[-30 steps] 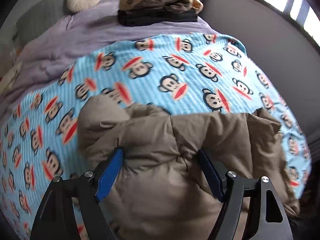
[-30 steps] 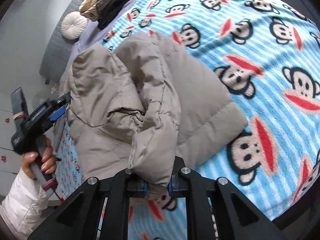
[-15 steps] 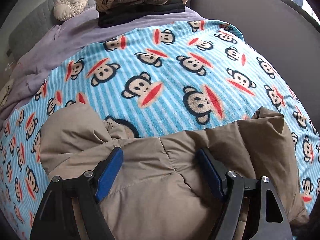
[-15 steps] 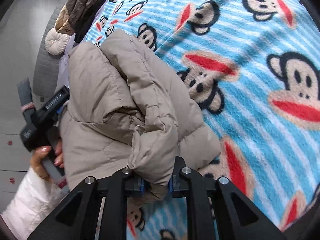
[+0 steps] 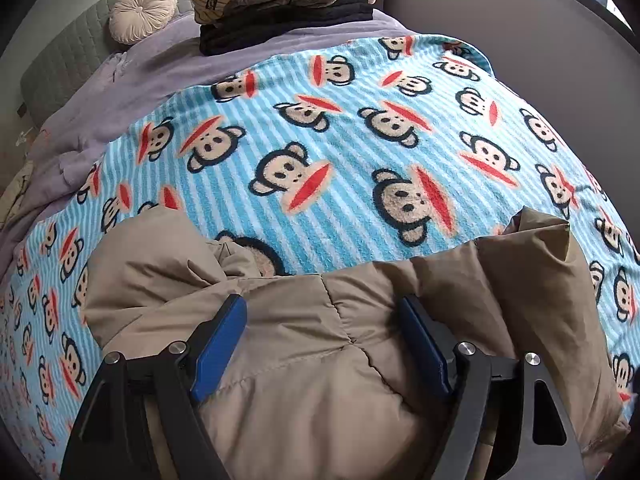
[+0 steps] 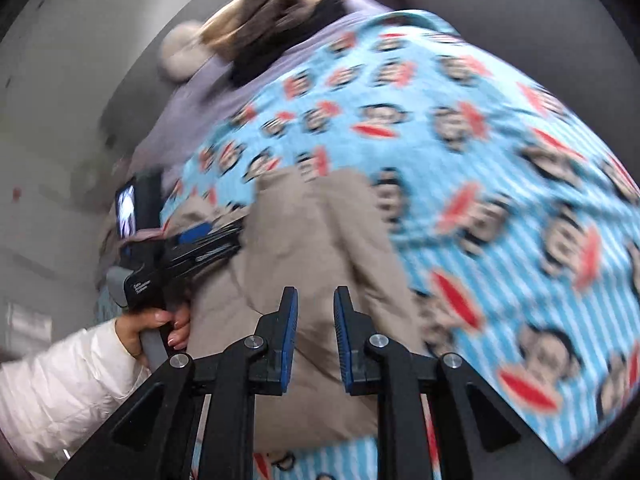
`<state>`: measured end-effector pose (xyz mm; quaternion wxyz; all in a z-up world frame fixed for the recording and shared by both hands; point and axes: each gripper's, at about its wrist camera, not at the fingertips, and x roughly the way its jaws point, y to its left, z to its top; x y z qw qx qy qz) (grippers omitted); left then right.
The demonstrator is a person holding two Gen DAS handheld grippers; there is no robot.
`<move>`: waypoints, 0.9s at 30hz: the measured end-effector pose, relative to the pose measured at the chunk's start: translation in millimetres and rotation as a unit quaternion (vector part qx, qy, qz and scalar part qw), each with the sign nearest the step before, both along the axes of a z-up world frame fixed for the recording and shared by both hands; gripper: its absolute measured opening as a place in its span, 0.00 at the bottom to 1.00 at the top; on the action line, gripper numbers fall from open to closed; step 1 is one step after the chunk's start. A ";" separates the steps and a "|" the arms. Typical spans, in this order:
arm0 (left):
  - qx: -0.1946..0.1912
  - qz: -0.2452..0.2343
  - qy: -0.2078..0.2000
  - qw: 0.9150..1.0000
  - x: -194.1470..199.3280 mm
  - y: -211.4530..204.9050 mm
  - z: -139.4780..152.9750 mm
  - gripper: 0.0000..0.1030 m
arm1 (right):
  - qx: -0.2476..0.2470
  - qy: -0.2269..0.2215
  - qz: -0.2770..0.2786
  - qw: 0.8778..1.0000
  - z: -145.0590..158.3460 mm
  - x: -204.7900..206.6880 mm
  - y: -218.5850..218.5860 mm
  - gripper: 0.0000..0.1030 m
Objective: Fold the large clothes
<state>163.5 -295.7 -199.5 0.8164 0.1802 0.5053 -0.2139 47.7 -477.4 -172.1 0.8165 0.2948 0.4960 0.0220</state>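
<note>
CHANGE: your right gripper (image 6: 315,340) has let the fold go, jaws opening with nothing between them | LEFT: your left gripper (image 5: 322,344) stays wide astride the puffy tan quilted jacket (image 5: 320,360); not pinching | PLACE: jacket bundled at the bed's near edge on the blue monkey-print blanket (image 5: 340,152) | MEANING: fold laid; press or regrip next

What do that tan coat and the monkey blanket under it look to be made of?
Tan coat: probably smooth matte synthetic shell over padding, going by its puffy stitched panels. Monkey blanket: likely fleece or plush, since its printed surface looks fuzzy with a short nap.
</note>
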 end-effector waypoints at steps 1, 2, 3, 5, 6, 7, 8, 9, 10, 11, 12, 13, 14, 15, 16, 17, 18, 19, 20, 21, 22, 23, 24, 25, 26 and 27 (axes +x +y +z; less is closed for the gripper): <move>0.003 0.001 -0.001 1.000 -0.3 0.1 1.2 0.77 | -0.002 0.005 0.011 1.000 -4.5 11.6 4.3 0.20; 0.008 0.004 -0.003 1.000 -0.9 0.8 3.9 0.77 | -0.005 0.011 0.020 1.000 -10.1 18.6 9.1 0.20; 0.010 0.012 -0.007 1.000 -1.8 2.6 9.4 0.77 | -0.012 0.020 0.025 0.999 -16.5 25.4 13.5 0.20; -0.004 0.033 -0.002 0.999 -4.5 12.7 26.3 0.77 | -0.032 0.049 0.036 0.998 -32.8 38.1 17.2 0.20; -0.013 0.041 0.004 0.999 -6.8 19.7 35.7 0.77 | -0.038 0.055 0.038 0.997 -35.9 37.9 15.5 0.20; -0.020 0.047 0.008 0.999 -9.4 26.2 42.7 0.77 | -0.035 0.061 0.041 0.997 -38.5 38.5 13.1 0.20; -0.028 0.054 0.012 0.998 -13.1 34.5 50.3 0.77 | -0.027 0.060 0.044 0.997 -38.1 37.2 10.8 0.20; -0.040 0.064 0.022 0.997 -18.5 48.0 59.1 0.77 | -0.024 0.056 0.045 0.997 -35.5 35.4 8.4 0.20; -0.046 0.072 0.031 0.996 -22.7 56.8 62.7 0.77 | -0.025 0.050 0.049 0.997 -31.0 33.4 5.8 0.23; -0.052 0.081 0.042 0.995 -27.3 67.5 65.9 0.77 | -0.027 0.047 0.053 0.997 -28.1 32.8 3.8 0.44; -0.060 0.094 0.058 0.992 -33.5 82.2 68.1 0.77 | -0.023 0.042 0.059 0.997 -25.3 33.0 1.0 0.60; -0.065 0.104 0.070 0.990 -38.3 92.2 67.8 0.77 | -0.010 0.034 0.064 0.997 -23.6 33.9 -1.6 0.80; -0.071 0.118 0.086 0.987 -44.5 103.8 66.0 0.77 | 0.006 0.028 0.071 0.997 -23.6 36.0 -3.7 0.80; -0.076 0.131 0.100 0.983 -51.2 114.1 63.0 0.77 | 0.028 0.026 0.084 0.996 -24.2 41.0 -3.8 0.80; -0.082 0.139 0.112 0.981 -57.6 121.1 59.6 0.77 | 0.037 0.028 0.093 0.995 -24.8 45.9 -1.7 0.80; -0.086 0.147 0.124 0.978 -65.1 128.1 54.4 0.77 | 0.039 0.033 0.102 0.993 -27.0 51.7 1.9 0.77; -0.084 0.157 0.133 0.975 -72.7 133.0 48.4 0.77 | 0.041 0.042 0.114 0.992 -31.3 57.4 7.4 0.72; -0.083 0.165 0.141 0.973 -79.0 135.8 43.5 0.77 | 0.034 0.055 0.122 0.990 -35.4 60.7 12.9 0.45; -0.086 0.171 0.148 0.970 -84.8 138.1 39.3 0.77 | 0.014 0.078 0.123 0.989 -43.4 64.2 17.1 0.14; -0.095 0.178 0.155 0.967 -91.7 140.4 34.8 0.77 | -0.001 0.094 0.120 0.988 -50.9 64.7 18.3 0.09; -0.101 0.183 0.158 0.965 -95.7 141.3 32.4 0.77 | -0.001 0.101 0.116 0.988 -58.5 63.7 16.6 0.08; -0.104 0.188 0.160 0.963 -98.5 142.4 31.1 0.77 | -0.002 0.109 0.111 0.988 -67.4 61.5 13.8 0.04; -0.109 0.193 0.163 0.961 -101.0 142.7 29.8 0.77 | -0.009 0.121 0.106 0.987 -76.9 58.6 10.6 0.04; -0.111 0.196 0.166 0.960 -103.3 142.6 29.0 0.77 | -0.002 0.125 0.102 0.987 -82.3 55.4 7.1 0.03; -0.110 0.197 0.168 0.960 -104.6 141.9 29.4 0.77 | 0.015 0.128 0.097 0.987 -88.3 52.0 1.9 0.03; -0.103 0.195 0.166 0.961 -106.4 140.7 30.5 0.77 | 0.034 0.131 0.088 0.987 -92.3 48.1 -2.6 0.03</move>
